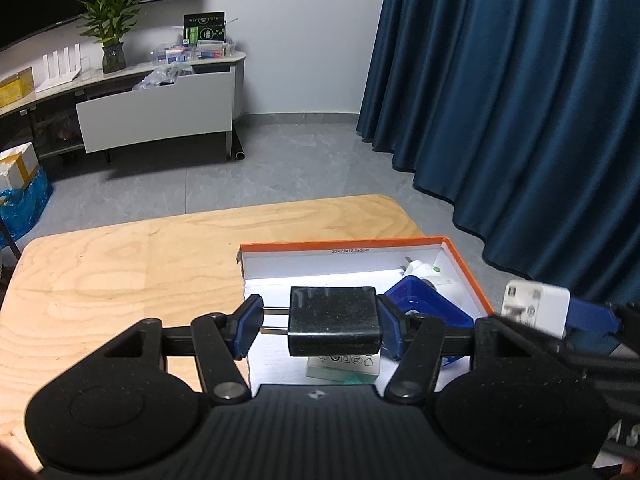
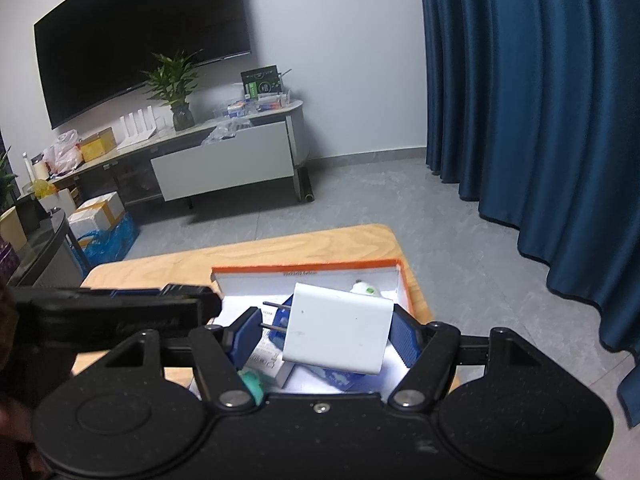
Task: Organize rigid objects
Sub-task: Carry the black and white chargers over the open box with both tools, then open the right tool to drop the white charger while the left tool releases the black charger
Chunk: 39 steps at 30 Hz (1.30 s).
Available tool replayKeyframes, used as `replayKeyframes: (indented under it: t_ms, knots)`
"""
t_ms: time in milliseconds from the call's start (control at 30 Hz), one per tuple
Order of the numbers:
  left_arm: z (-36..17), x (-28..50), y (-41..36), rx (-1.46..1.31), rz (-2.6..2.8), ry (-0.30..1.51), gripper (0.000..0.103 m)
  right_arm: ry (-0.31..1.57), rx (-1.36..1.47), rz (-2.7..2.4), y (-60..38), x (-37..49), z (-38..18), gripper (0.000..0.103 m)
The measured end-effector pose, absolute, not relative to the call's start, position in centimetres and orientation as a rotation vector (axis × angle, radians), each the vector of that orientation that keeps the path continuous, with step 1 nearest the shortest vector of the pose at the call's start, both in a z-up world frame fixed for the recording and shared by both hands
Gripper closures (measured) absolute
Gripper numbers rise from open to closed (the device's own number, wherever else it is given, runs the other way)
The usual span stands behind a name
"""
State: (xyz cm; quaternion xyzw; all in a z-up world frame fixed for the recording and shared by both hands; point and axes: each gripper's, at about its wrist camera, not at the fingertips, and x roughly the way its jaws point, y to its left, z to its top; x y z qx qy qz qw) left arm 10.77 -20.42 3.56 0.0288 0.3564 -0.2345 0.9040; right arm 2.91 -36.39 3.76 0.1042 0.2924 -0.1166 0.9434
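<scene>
Over the orange-rimmed box [image 1: 464, 264], nearest first: left gripper [image 1: 320, 322], fingers closed around a black charger [image 1: 334, 322], prongs touching the left pad; right gripper [image 2: 326, 334], fingers closed around a white charger [image 2: 338, 330], prongs likewise pointing left. Both chargers held above the box interior. Inside the box: a blue item [image 1: 428, 300], a white plug with green dot [image 1: 430, 276] in the far right corner, a small white labelled carton [image 1: 344, 366]. Box rests at the right end of the wooden table [image 1: 120, 264]. Beyond: grey floor, blue curtain [image 1: 520, 100].
</scene>
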Motion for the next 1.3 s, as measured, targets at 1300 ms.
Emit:
replayKeyframes:
  t_ms: [1300]
  knots:
    - [4.3,14.2,-22.8,0.029,-0.559,0.723,0.032,0.566,0.271,-0.191,-36.4,0.9,2.6,0.02]
